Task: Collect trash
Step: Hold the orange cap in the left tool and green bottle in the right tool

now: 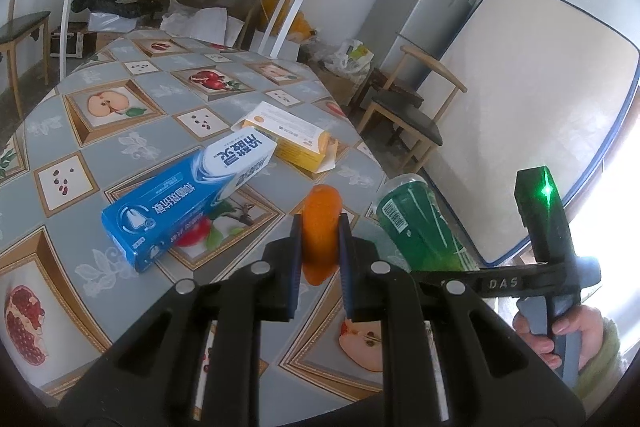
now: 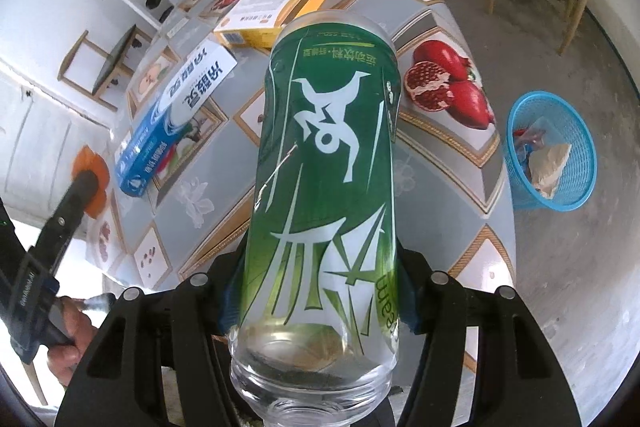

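Holding an orange peel (image 1: 320, 227), the left gripper (image 1: 320, 239) has its jaws pressed on both sides of it, above the table (image 1: 132, 147). The right gripper (image 2: 320, 291) is clamped on a green bottle (image 2: 328, 155), also lifted over the table. On the table lie a blue box (image 1: 180, 195) and, just behind it, a yellow box (image 1: 288, 135). Beside the table, on the floor, stands a blue basket (image 2: 576, 147) with some trash inside.
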Tool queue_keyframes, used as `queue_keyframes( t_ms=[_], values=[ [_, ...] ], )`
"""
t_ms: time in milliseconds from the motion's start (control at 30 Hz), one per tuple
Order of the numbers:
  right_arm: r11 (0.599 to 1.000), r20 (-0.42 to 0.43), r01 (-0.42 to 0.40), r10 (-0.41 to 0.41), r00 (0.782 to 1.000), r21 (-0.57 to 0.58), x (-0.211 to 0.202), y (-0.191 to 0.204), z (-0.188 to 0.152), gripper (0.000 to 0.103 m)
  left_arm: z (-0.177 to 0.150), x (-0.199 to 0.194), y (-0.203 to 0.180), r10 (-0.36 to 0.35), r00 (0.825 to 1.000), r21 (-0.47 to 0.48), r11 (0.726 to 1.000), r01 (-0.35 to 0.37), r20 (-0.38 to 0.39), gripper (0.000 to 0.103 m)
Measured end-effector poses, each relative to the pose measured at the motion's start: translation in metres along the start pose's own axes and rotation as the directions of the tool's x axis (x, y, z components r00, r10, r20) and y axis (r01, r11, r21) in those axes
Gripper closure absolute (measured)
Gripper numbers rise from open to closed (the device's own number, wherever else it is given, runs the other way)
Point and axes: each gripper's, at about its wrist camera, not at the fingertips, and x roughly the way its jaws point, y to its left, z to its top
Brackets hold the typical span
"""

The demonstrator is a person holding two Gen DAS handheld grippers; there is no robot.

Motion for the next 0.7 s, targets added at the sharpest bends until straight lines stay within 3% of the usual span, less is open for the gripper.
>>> queue_keyframes(
  t_ms=[700],
  values=[
    [0.997, 0.031, -0.063, 0.062, 0.998, 0.04, -0.012, -0.013, 0.003, 0.044, 0.0, 0.004, -0.009, -0.005, 1.0, 0.006, 1.0, 0.005, -0.004, 0.088]
  ],
)
